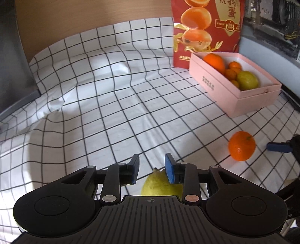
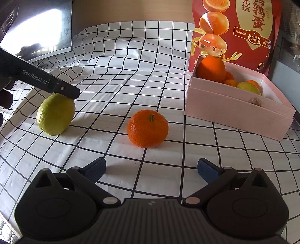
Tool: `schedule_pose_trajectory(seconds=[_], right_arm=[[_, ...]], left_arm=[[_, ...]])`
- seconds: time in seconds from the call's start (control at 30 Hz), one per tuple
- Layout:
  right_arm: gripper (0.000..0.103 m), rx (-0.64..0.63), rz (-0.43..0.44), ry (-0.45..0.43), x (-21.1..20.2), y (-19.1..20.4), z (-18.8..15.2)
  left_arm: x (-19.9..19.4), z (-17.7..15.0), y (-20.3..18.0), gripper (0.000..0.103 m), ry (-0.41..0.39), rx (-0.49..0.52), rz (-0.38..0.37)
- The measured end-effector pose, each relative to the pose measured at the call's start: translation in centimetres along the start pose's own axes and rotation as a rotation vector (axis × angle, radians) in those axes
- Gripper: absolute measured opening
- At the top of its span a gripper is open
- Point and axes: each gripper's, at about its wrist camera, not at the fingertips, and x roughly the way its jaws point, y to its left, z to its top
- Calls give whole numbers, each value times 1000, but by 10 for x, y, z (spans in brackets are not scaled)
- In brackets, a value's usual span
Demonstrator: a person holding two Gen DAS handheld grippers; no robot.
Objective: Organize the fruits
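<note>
The left wrist view is looking down past the left tongs (image 1: 151, 159). They are sitting close together and pinching the top of a yellow-green lemon (image 1: 157, 185), which is mostly hiding under them. Only a blue tip of the other tongs is poking in at the right edge.

The right wrist view is showing more. The whole lemon is sitting on the checked cloth (image 2: 116, 78) near its left edge, with the left tongs pressing on top of it and a person's hand (image 2: 5, 93) holding them. The right tongs (image 2: 151, 165) are spread wide, holding nothing. A loose mandarin (image 2: 148, 128) is sitting just ahead of them, in the middle of the cloth.

A pink box (image 2: 234, 110) is standing near the back right corner, holding oranges and another lemon. A red bag (image 2: 243, 28) is standing right behind it.

The white cloth is lying wrinkled, with a wooden wall (image 1: 75, 15) behind and a shiny grey panel (image 2: 37, 28) at the back left.
</note>
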Motion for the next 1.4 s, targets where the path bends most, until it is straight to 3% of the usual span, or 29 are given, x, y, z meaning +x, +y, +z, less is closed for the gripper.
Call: schedule_pose_trajectory(seconds=[0.07, 0.2, 0.27, 0.57, 0.73, 0.87, 0.97, 1.03, 1.2, 1.4], right_arm=[[103, -1, 0, 0, 0, 0, 0], [103, -3, 4, -6, 0, -1, 0], [103, -3, 4, -6, 0, -1, 0], [103, -3, 2, -7, 0, 1, -1], [103, -3, 1, -6, 0, 1, -1], [103, -4, -1, -6, 0, 2, 0], [103, -5, 1, -6, 0, 1, 0], [103, -6, 1, -7, 0, 1, -1], [103, -8, 3, -7, 0, 1, -1], [103, -8, 3, -7, 0, 1, -1]], left_arm=[[1, -1, 2, 36, 1, -20, -19], [11, -3, 8, 40, 28, -101, -167], [13, -5, 8, 43, 36, -112, -195], [-28, -2, 21, 40, -56, -115, -164], [-50, -7, 3, 40, -76, 50, -196], [-50, -16, -23, 40, -37, 198, -112], [-43, -20, -30, 40, -1, 209, -78], [-38, -21, -34, 45, 23, 206, -69], [-33, -21, -43, 72, 45, 207, -76], [-22, -20, -36, 76, 56, 165, -47]])
